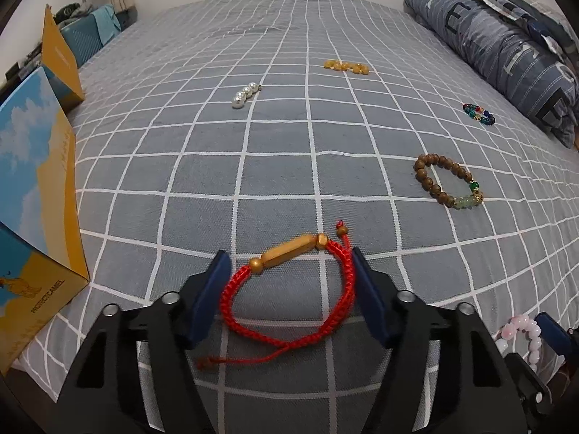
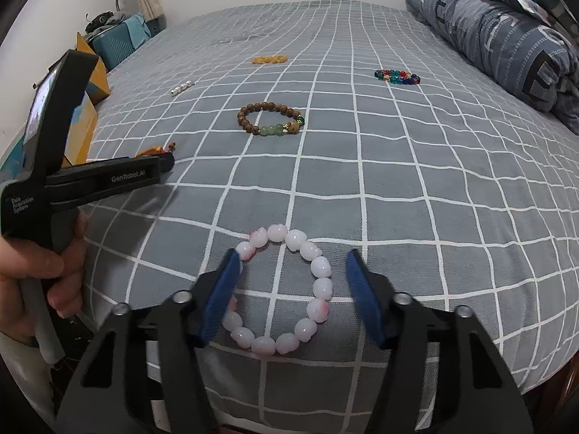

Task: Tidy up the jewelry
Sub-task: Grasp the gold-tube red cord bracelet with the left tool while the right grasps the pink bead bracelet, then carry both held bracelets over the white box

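Note:
A red braided bracelet [image 1: 289, 296] with a gold bar lies on the checked bed sheet between the open fingers of my left gripper [image 1: 291, 264]. A pink-white bead bracelet [image 2: 286, 294] lies between the open fingers of my right gripper [image 2: 291, 262]; it also shows at the lower right of the left wrist view [image 1: 523, 332]. Farther out lie a brown wooden bead bracelet [image 1: 447, 182] [image 2: 269, 118], a multicoloured bead bracelet [image 1: 478, 113] [image 2: 397, 76], an amber bead bracelet [image 1: 346, 66] [image 2: 269, 59] and a pearl string [image 1: 246, 94] [image 2: 182, 88]. The left gripper's body [image 2: 87, 181] shows at the left of the right wrist view.
An open yellow and blue cardboard box [image 1: 36, 181] stands at the bed's left edge. A folded blue quilt [image 1: 506, 47] [image 2: 506, 29] lies along the far right. A teal case [image 2: 115, 43] and a lamp stand beyond the bed's left side.

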Tool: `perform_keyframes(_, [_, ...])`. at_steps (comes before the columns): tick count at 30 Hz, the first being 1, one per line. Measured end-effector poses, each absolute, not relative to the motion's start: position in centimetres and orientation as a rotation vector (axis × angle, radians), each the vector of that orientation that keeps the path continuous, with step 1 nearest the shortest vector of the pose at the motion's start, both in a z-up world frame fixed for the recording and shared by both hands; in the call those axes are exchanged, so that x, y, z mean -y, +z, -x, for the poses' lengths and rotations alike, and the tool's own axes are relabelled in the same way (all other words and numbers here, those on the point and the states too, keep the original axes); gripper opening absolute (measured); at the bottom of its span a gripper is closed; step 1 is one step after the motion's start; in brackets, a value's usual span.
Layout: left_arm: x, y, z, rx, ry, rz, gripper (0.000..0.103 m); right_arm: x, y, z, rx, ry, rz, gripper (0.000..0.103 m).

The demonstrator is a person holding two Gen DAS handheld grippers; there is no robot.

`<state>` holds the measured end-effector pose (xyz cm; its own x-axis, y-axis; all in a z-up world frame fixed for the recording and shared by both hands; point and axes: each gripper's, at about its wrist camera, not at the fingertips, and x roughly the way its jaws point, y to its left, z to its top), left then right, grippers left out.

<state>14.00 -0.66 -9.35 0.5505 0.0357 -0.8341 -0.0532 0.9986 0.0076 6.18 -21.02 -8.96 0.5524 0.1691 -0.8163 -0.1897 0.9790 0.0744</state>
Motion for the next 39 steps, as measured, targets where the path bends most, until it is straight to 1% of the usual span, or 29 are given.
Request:
perform_keyframes(2, [0.7, -9.2, -13.9, -0.987, 0.051, 0.016, 0.054, 20.8, -9.4, -6.2, -0.969, 0.203, 0.048, 0.047])
perform_keyframes(3, [0.7, -9.2, -13.8, -0.987, 0.050, 0.018, 0.051, 20.7, -9.4, -6.2, -0.965, 0.197, 0.061, 0.044])
perform_keyframes(5, [0.6, -9.1, -13.8, -0.987, 0.046, 0.026, 0.046, 20.4, -9.4, -6.0, -0.959, 0.197, 0.085, 0.035])
perform_keyframes(7, [0.6, -9.0, -13.7, -0.988, 0.043, 0.027, 0.040, 20.2, -9.5, -5.9, -0.955, 0.188, 0.104, 0.022])
perform_keyframes(8, [0.7, -9.0, -13.7, -0.987, 0.043, 0.021, 0.038, 20.1, -9.5, -5.9, -0.953, 0.186, 0.112, 0.018])
perform_keyframes(9, [0.8, -8.9, -13.6, -0.985, 0.042, 0.017, 0.034, 20.0, -9.5, -5.9, -0.952, 0.184, 0.117, 0.012])
perform_keyframes(10, [0.8, -8.8, -13.5, -0.982, 0.043, 0.023, 0.024, 20.0, -9.6, -5.9, -0.952, 0.185, 0.120, 0.010])
perform_keyframes(12, [0.8, -8.6, -13.3, -0.974, 0.048, 0.021, 0.012, 20.1, -9.4, -5.8, -0.944, 0.185, 0.112, 0.010])
perform_keyframes(13, [0.8, -8.6, -13.2, -0.973, 0.049, 0.021, 0.008, 20.2, -9.4, -5.8, -0.944, 0.186, 0.099, 0.010])
perform_keyframes(30, [0.3, -6.4, -12.1, -0.939, 0.041, 0.020, 0.007, 20.3, -8.4, -5.5, -0.909, 0.180, 0.068, 0.010])
perform_keyframes(39, [-0.3, -5.1, -11.4, -0.929, 0.029, 0.027, 0.007, 20.0, -6.6, -5.2, -0.861, 0.169, 0.051, 0.010])
